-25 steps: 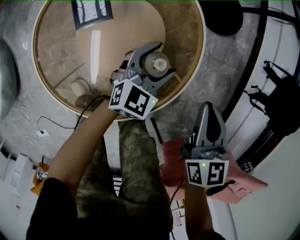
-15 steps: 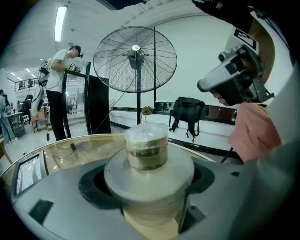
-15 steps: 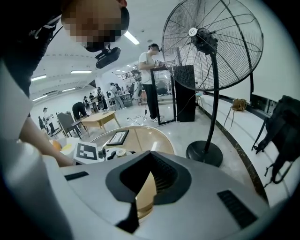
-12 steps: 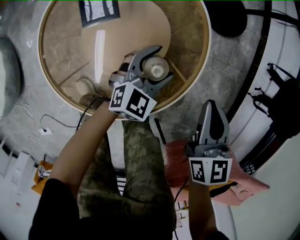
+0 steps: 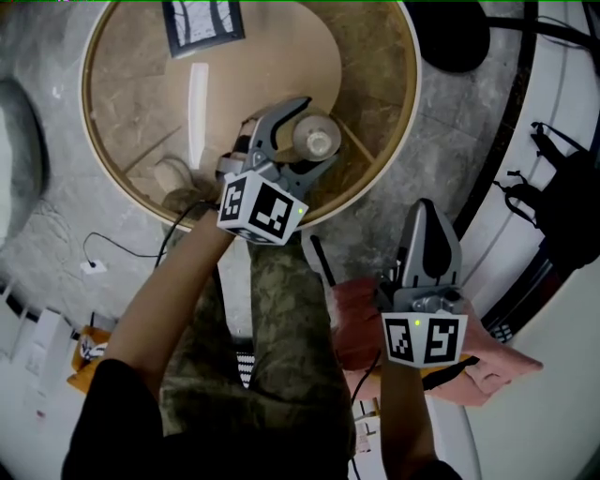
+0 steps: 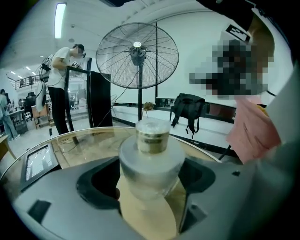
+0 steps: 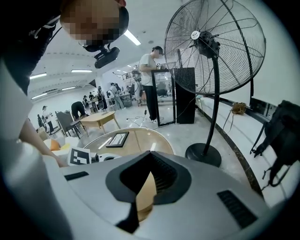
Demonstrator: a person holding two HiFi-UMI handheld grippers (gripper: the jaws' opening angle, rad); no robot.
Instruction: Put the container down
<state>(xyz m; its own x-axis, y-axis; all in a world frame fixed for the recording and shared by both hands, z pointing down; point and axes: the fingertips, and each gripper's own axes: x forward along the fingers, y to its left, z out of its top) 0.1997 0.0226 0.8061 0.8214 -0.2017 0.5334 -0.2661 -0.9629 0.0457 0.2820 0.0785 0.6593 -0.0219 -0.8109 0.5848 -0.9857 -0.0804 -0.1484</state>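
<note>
The container is a clear round jar with a narrower lidded top, seen again in the left gripper view. My left gripper is shut on its body, one jaw on each side, over the near right part of the round glass table. Whether its base touches the glass is hidden. In the left gripper view the gripper frames the jar upright. My right gripper is shut on nothing, off the table to the right, above the floor; its jaws meet.
A dark flat tablet lies at the table's far side. A standing fan has its black base beyond the table. A backpack leans at the right; a pink cloth is beside me. A cable trails on the floor.
Hardly anything: the left gripper keeps its hold on the container over the table. The whole view has drifted slightly down and right.
</note>
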